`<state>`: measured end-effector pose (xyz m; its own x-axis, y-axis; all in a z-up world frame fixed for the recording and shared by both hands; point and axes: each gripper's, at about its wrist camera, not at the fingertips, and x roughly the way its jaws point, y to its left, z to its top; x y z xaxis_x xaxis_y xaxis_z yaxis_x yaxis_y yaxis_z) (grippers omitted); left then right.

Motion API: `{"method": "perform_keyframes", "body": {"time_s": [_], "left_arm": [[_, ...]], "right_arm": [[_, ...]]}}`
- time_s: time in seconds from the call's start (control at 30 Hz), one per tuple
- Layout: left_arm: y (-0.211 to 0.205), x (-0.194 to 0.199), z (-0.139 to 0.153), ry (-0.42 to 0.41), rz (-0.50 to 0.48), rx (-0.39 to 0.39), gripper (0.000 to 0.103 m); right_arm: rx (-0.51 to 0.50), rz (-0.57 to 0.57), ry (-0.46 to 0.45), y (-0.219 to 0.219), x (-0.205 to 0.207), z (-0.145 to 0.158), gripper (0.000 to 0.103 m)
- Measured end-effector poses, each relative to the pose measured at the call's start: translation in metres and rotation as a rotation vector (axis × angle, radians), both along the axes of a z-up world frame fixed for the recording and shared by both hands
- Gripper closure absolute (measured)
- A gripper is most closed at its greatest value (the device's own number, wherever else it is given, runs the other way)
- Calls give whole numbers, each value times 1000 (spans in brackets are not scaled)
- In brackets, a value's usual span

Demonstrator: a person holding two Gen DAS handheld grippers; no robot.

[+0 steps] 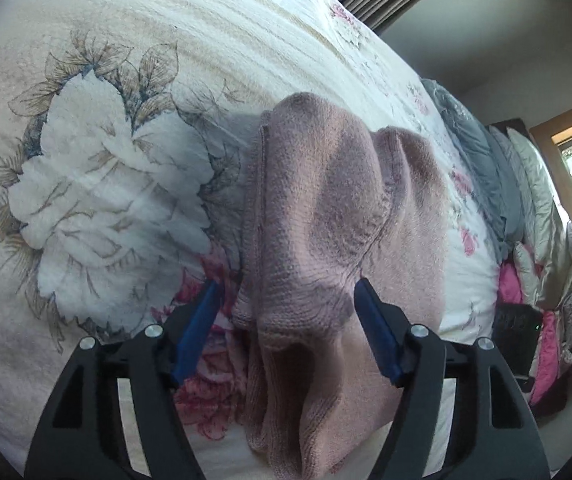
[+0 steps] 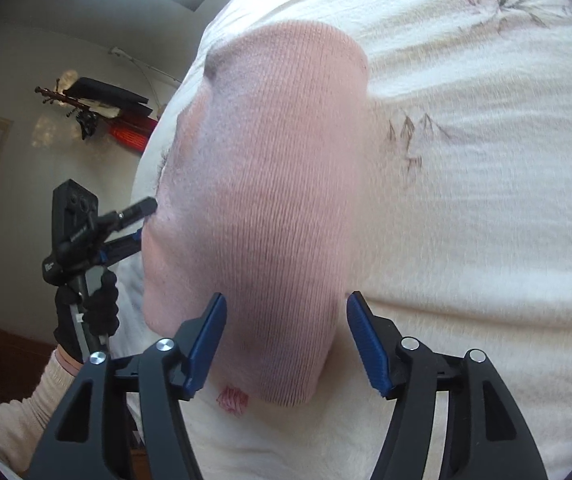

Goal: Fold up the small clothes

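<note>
pink knit garment [image 1: 326,240] lying bunched on bed [image 1: 105,60] | we are holding left gripper [image 1: 286,292] and right gripper [image 2: 283,308] fingers wide apart, empty, straddling it | next: pinching an edge, likely.

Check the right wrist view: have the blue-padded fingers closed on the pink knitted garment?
No: the right gripper stands wide open, its blue pads apart on either side of the pink knitted garment.
</note>
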<state>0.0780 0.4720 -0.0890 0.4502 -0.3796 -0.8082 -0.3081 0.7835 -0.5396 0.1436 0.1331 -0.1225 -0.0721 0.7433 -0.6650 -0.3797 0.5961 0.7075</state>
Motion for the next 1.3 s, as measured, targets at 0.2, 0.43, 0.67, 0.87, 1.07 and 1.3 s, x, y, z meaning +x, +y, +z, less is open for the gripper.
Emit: {"method": "perform_keyframes", "body": {"time_s": [0.2, 0.43, 0.67, 0.87, 1.07, 1.3], "left_arm": [[7, 12, -37, -7, -15, -183, 23], [-15, 30, -49, -68, -101, -235, 21], [-31, 19, -44, -114, -54, -307, 53], [-69, 2, -8, -189, -63, -362, 56], [-140, -6, 18, -230, -107, -411, 56], [-222, -11, 14, -201, -170, -442, 56]], "right_arm": [[55, -2, 67, 17, 18, -14, 32], [140, 13, 157, 42, 37, -40, 13], [232, -19, 167, 37, 31, -36, 39], [305, -44, 120, -6, 19, 4, 50], [249, -37, 38, -78, -3, 49, 56], [150, -100, 16, -165, -37, 58, 56]]}}
